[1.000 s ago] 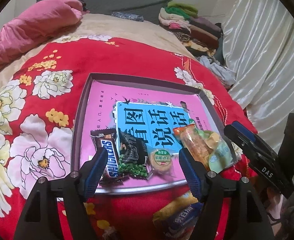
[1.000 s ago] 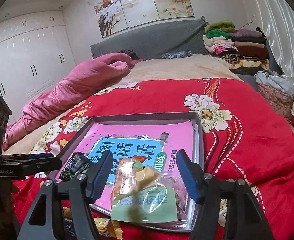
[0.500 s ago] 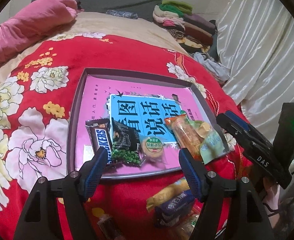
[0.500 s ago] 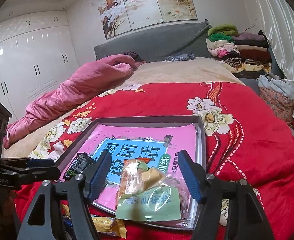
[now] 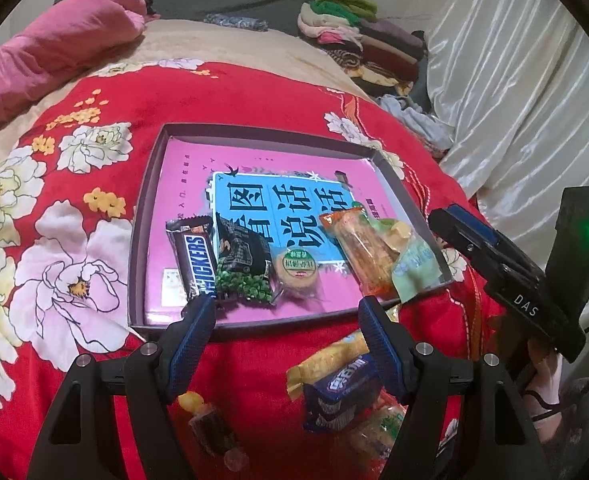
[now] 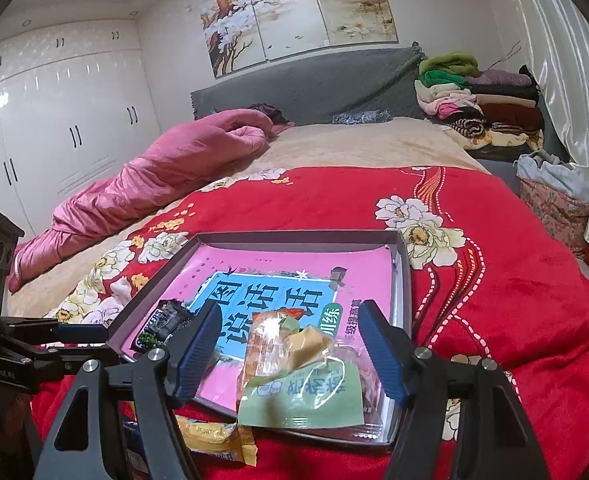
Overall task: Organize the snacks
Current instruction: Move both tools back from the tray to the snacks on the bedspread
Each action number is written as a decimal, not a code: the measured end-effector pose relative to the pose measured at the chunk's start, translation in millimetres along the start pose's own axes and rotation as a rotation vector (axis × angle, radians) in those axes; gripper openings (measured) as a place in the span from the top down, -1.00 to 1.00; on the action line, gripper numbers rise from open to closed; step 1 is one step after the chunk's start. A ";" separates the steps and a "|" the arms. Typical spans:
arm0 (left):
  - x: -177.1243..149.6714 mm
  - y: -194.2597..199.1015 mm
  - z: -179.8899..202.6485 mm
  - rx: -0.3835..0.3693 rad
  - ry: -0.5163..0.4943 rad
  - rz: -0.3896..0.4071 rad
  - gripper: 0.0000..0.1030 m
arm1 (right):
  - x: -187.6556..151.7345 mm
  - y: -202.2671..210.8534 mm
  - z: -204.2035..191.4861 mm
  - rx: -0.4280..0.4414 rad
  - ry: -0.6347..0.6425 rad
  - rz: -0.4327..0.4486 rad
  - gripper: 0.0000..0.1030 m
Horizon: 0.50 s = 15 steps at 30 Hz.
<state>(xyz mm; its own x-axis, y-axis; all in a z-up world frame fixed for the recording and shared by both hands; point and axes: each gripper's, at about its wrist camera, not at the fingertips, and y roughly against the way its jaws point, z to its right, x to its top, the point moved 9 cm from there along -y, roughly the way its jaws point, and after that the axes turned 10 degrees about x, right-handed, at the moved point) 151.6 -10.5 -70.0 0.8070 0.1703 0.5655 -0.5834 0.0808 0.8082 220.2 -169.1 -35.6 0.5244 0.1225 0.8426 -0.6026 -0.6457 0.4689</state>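
A shallow tray [image 5: 146,208] lined with a pink and blue book lies on the red floral bedspread. In it lie a Snickers bar [image 5: 194,260], a dark green-pea packet [image 5: 244,268], a round cookie [image 5: 298,270] and a clear and green snack bag [image 5: 378,256], which also shows in the right wrist view [image 6: 298,376]. My left gripper [image 5: 288,332] is open and empty, just before the tray's near edge. My right gripper [image 6: 290,344] is open, its fingers on either side of the green bag without touching it; it also shows in the left wrist view [image 5: 466,236].
Loose snacks lie on the bedspread in front of the tray: a yellow packet [image 5: 326,356], a blue packet [image 5: 342,392], a small jelly cup [image 5: 214,432]. A pink quilt [image 6: 154,176] lies at the far left. Folded clothes [image 6: 478,108] are stacked at the back right. A curtain [image 5: 526,92] hangs at right.
My left gripper has drawn back toward me, so the loose snacks in front of the tray have come into view. My right gripper has barely moved and stays open around the green bag.
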 end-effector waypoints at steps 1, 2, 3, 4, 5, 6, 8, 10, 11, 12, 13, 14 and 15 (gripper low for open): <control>-0.8 0.5 0.4 0.000 -0.003 -0.001 -0.46 | -0.4 0.5 -0.5 -0.002 0.002 0.000 -0.37; -1.6 1.1 1.1 -0.002 -0.006 -0.001 -0.46 | -0.7 1.1 -1.3 -0.002 0.004 0.000 -0.38; -1.8 1.4 1.4 -0.003 -0.008 -0.003 -0.46 | -1.3 2.2 -2.6 0.000 0.005 0.000 -0.38; -2.4 1.7 1.4 -0.003 -0.009 -0.004 -0.46 | -1.6 3.2 -3.4 0.000 0.005 0.001 -0.38; -3.0 2.0 1.6 -0.003 -0.009 -0.005 -0.46 | -2.2 4.8 -4.8 0.003 0.004 0.001 -0.39; -3.6 2.5 1.8 -0.004 -0.010 -0.007 -0.46 | -3.2 7.0 -7.1 0.007 0.006 0.002 -0.40; -5.2 3.4 2.1 -0.005 -0.013 -0.009 -0.46 | -5.0 9.9 -10.7 0.008 0.014 0.000 -0.45; -6.9 3.2 2.9 -0.003 -0.019 -0.013 -0.46 | -6.5 11.7 -13.9 0.010 0.019 -0.003 -0.49; -8.3 3.2 3.0 -0.003 -0.021 -0.016 -0.46 | -7.2 12.8 -15.8 0.012 0.022 -0.003 -0.49; -9.4 3.0 3.2 -0.004 -0.022 -0.019 -0.46 | -7.9 13.3 -18.6 0.013 0.027 -0.005 -0.50; -10.6 2.7 3.3 -0.003 -0.024 -0.022 -0.46 | -8.6 13.4 -20.5 0.010 0.032 -0.007 -0.50; -11.5 2.4 3.3 0.000 -0.026 -0.025 -0.46 | -9.5 13.2 -22.6 0.009 0.038 -0.012 -0.50; -12.3 2.0 3.2 0.001 -0.026 -0.028 -0.46 | -10.8 12.8 -24.5 0.011 0.043 -0.017 -0.50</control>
<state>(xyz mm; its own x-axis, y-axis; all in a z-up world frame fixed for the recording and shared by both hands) 140.7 -15.6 -74.9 0.8251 0.1422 0.5469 -0.5606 0.0846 0.8238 192.1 -160.2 -32.1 0.5078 0.1657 0.8454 -0.5872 -0.6514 0.4804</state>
